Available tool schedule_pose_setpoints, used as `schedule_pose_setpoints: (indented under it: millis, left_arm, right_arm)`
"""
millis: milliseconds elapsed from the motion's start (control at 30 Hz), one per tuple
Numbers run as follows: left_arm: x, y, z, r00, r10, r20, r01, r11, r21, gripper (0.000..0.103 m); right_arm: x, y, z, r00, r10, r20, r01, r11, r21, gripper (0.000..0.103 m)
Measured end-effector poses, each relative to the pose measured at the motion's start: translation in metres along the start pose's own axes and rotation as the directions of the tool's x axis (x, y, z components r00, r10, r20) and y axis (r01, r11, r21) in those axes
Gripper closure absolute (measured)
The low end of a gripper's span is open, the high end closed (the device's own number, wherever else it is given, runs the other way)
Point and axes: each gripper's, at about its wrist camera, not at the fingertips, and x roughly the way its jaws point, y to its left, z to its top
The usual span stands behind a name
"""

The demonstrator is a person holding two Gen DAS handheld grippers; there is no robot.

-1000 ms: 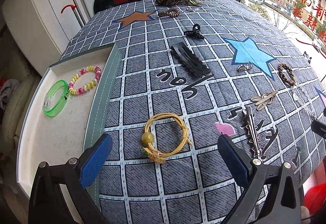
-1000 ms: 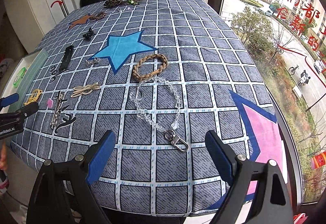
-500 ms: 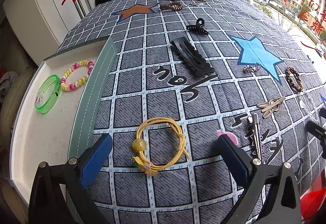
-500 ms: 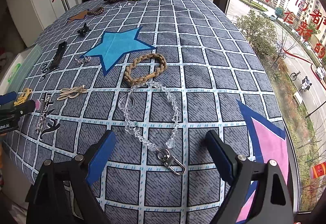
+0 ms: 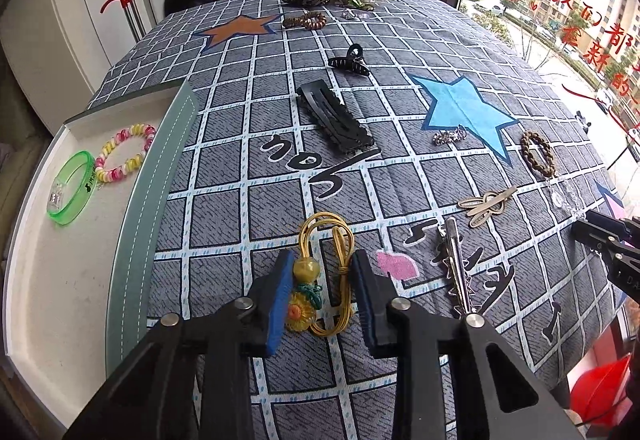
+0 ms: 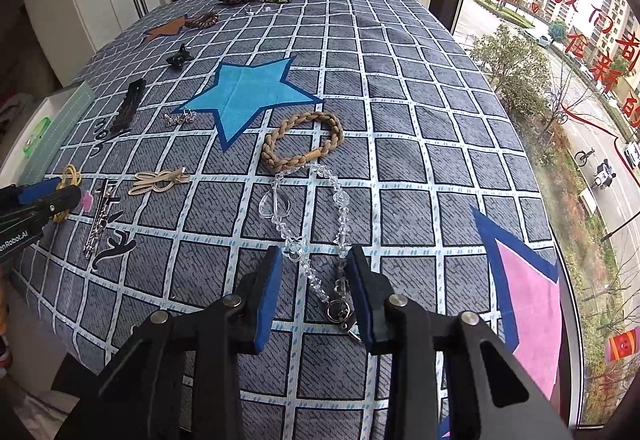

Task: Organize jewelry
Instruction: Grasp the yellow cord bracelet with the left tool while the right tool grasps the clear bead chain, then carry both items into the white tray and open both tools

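Jewelry is spread all over the checked surface, and both grippers are down on a piece. The left gripper has just been closing, and its jaws are now narrow around the yellow cord bracelet at bottom center of the left view; the cord is bunched up between the blue pads. The right gripper has also just been closing, jaws narrow on the clear bead chain near its metal clasp, bottom center of the right view.

Further out in the left view: a silver clip just right of the jaws, a black barrette mid-frame, and a tray at left holding a green bangle and a pink-yellow bracelet. In the right view a braided bracelet touches the chain's far end, beside a blue star.
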Motion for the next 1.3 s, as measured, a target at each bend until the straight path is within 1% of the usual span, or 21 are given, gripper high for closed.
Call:
schedule_pose_setpoints:
  millis: [33, 67, 133, 433, 600, 967, 1133, 1300]
  left_arm:
    - [-0.001, 0.0, 0.0, 1.0, -0.005, 0.001, 0.005, 1.0, 0.0, 0.076]
    - [-0.001, 0.001, -0.001, 1.0, -0.011, 0.001, 0.011, 1.0, -0.006, 0.076]
    - [-0.005, 0.005, -0.002, 1.0, -0.027, 0.007, 0.027, 0.999, -0.023, 0.076]
    - [-0.035, 0.012, -0.007, 0.995, -0.072, 0.066, 0.074, 0.997, -0.036, 0.076]
    - [-0.052, 0.02, -0.009, 0.991, -0.082, 0.102, 0.087, 0.995, -0.043, 0.076]
    - [-0.079, 0.05, -0.013, 0.986, -0.064, 0.153, 0.078, 0.993, -0.086, 0.076]
    - [-0.091, 0.073, -0.016, 0.982, -0.046, 0.183, 0.069, 0.99, -0.122, 0.076]
    - [-0.102, 0.105, -0.02, 0.979, -0.004, 0.205, 0.037, 0.986, -0.16, 0.076]
  right_arm:
    - [0.0, 0.001, 0.0, 1.0, -0.001, -0.003, 0.001, 1.0, -0.004, 0.081]
    - [-0.001, 0.001, 0.0, 1.0, -0.003, -0.005, 0.003, 1.0, -0.004, 0.096]
    - [-0.002, 0.001, -0.001, 1.0, -0.005, -0.008, 0.005, 1.0, 0.011, 0.096]
    - [-0.023, -0.003, -0.004, 0.994, 0.1, 0.033, -0.103, 0.991, 0.086, 0.096]
    - [-0.036, 0.003, 0.0, 0.99, 0.131, 0.055, -0.136, 0.986, 0.092, 0.096]
    - [-0.061, 0.032, 0.021, 0.976, 0.197, 0.098, -0.203, 0.978, 0.054, 0.096]
    - [-0.068, 0.057, 0.036, 0.967, 0.231, 0.106, -0.234, 0.972, 0.018, 0.096]
    - [-0.072, 0.094, 0.057, 0.954, 0.279, 0.113, -0.276, 0.96, -0.039, 0.096]
